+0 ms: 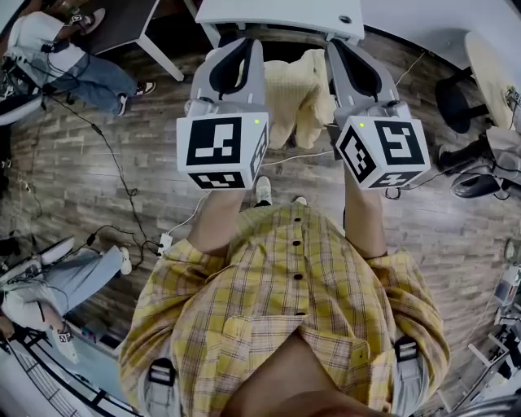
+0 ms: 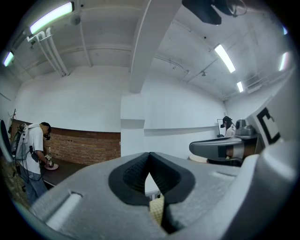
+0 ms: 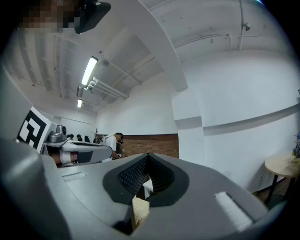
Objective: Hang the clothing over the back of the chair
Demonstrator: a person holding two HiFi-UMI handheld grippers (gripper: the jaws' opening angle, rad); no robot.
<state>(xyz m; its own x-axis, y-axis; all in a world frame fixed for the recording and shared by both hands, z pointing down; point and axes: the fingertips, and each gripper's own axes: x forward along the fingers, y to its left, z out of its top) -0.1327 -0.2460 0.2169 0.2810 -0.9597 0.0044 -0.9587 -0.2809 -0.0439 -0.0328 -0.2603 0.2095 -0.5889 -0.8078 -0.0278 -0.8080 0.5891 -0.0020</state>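
A pale yellow garment (image 1: 299,96) hangs between my two grippers in the head view, held up in front of me. My left gripper (image 1: 242,50) is shut on its left part and my right gripper (image 1: 348,54) on its right part. In the left gripper view the jaws (image 2: 149,157) are closed, with a strip of yellow cloth (image 2: 157,210) pinched low between them. The right gripper view shows the same: closed jaws (image 3: 148,158) and a scrap of yellow cloth (image 3: 139,210). A dark shape (image 1: 281,50) behind the garment, under the table edge, may be the chair; I cannot tell.
A white table (image 1: 277,16) stands just ahead. Seated people (image 1: 73,65) and cables (image 1: 114,171) are on the wooden floor at the left. A round table (image 1: 492,65) and a black stool base (image 1: 456,102) stand at the right.
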